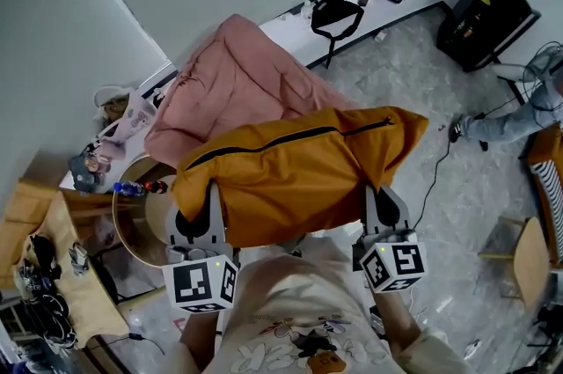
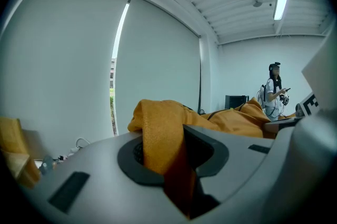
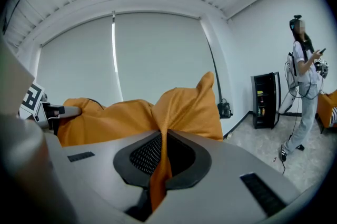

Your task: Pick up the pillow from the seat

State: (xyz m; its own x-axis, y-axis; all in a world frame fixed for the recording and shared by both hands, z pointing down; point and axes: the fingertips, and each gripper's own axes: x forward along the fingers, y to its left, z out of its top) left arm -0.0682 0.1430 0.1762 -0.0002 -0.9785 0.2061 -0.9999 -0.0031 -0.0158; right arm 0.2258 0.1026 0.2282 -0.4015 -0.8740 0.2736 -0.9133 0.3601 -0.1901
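Left gripper (image 1: 198, 221): clamped on a fabric fold at the pillow's (image 1: 299, 174) left end.
Right gripper (image 1: 387, 209): pinching fabric at its right end.
Pillow: orange, held aloft between both grippers, before the pink seat (image 1: 233, 82).

Head view: from the wearer's head, aimed steeply down over the pillow (image 1: 299, 170) to the floor (image 1: 413, 73).
Left gripper view: rides the left gripper (image 1: 201, 207), looks along its jaws, tilted up at the wall (image 2: 158, 59) and ceiling (image 2: 237, 12), hard against the fabric.
Right gripper view: likewise on the right gripper (image 1: 383, 203).
Shared: pillow in all three; a far standing person (image 2: 274, 92) in both gripper views.
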